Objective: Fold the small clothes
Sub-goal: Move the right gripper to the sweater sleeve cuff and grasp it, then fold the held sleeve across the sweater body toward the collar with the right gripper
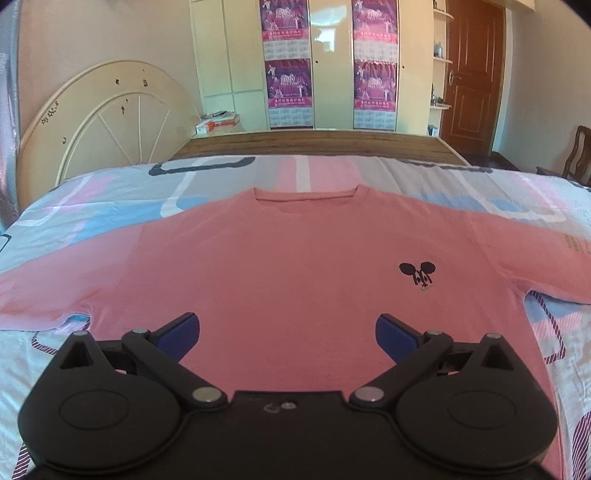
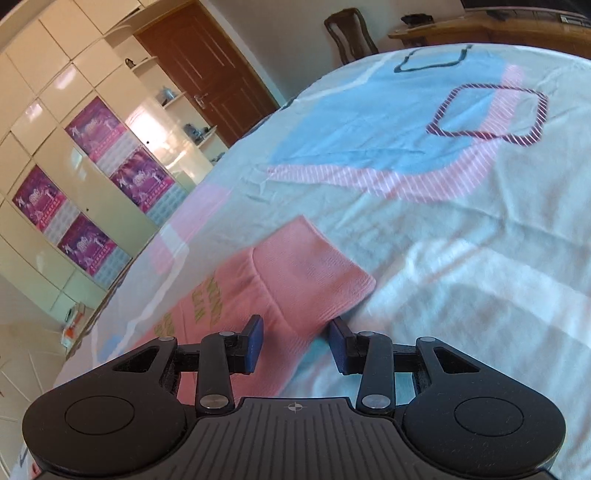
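A pink sweater with a small black emblem on its chest lies flat on the bed, neckline away from me and both sleeves spread out. My left gripper hovers over the sweater's lower body, its blue pads wide apart with nothing between them. In the right wrist view, one pink sleeve with green lettering and a ribbed cuff runs diagonally across the bedsheet. My right gripper straddles this sleeve just behind the cuff. Its blue pads stand at either edge of the fabric, a clear gap between them.
The bedsheet is patterned in pale blue, pink and white. A wooden footboard edges the bed's far side, with a cream wardrobe and brown door behind. A wooden chair stands beside the bed.
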The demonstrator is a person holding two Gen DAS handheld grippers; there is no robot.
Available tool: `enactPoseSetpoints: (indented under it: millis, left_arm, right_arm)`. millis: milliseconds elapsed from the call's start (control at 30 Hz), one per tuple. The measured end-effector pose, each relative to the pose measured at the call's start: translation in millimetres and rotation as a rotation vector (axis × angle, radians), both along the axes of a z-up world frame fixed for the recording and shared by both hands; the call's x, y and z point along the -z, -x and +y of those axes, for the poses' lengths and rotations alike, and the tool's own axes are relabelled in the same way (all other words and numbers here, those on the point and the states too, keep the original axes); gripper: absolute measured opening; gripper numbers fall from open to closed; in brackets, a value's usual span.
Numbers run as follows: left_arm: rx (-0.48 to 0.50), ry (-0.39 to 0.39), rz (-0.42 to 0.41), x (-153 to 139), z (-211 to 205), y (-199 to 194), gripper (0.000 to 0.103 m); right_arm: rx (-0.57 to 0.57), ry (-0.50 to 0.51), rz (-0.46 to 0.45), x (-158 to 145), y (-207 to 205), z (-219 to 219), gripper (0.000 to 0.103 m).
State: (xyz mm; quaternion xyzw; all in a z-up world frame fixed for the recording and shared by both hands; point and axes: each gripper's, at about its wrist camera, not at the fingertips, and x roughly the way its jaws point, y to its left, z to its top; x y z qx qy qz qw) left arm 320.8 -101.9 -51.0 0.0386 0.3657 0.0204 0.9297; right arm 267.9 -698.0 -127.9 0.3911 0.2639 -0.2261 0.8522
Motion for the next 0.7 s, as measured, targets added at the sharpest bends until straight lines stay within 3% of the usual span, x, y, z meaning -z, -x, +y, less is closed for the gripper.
enactPoseSetpoints:
  millis: [33,200,233,267,333,367,700]
  left_arm:
    - [0.001,0.000,0.003,0.7,-0.4,-0.8,0.101]
    - [0.006,-0.012,0.014,4.4,-0.9,-5.3,0.101]
    - [0.007,-0.010,0.020,5.7,-0.2,-5.7,0.102]
    - [0.009,-0.007,0.029,7.3,0.7,-6.6,0.102]
    - [0.015,-0.001,0.053,10.3,3.5,-8.6,0.102]
    - [0.017,-0.003,0.064,11.6,5.0,-9.1,0.102]
    - [-0.034,-0.015,0.104,19.9,47.5,-22.2,0.101]
  right_arm:
    - [-0.024,0.019,0.007,-3.0,-4.7,-3.4,0.008]
    - [-0.158,0.309,-0.107,-50.8,-0.5,15.6,0.008]
    - [-0.169,0.369,-0.115,-54.0,1.0,17.7,0.008]
    - [-0.167,0.404,-0.052,-49.6,-2.7,17.3,0.008]
    - [-0.150,0.298,0.112,-23.6,-14.9,-0.2,0.008]
    - [-0.139,0.236,0.126,-14.3,-13.8,-6.6,0.008]
    - [-0.125,0.313,0.166,-29.3,-24.9,25.1,0.008]
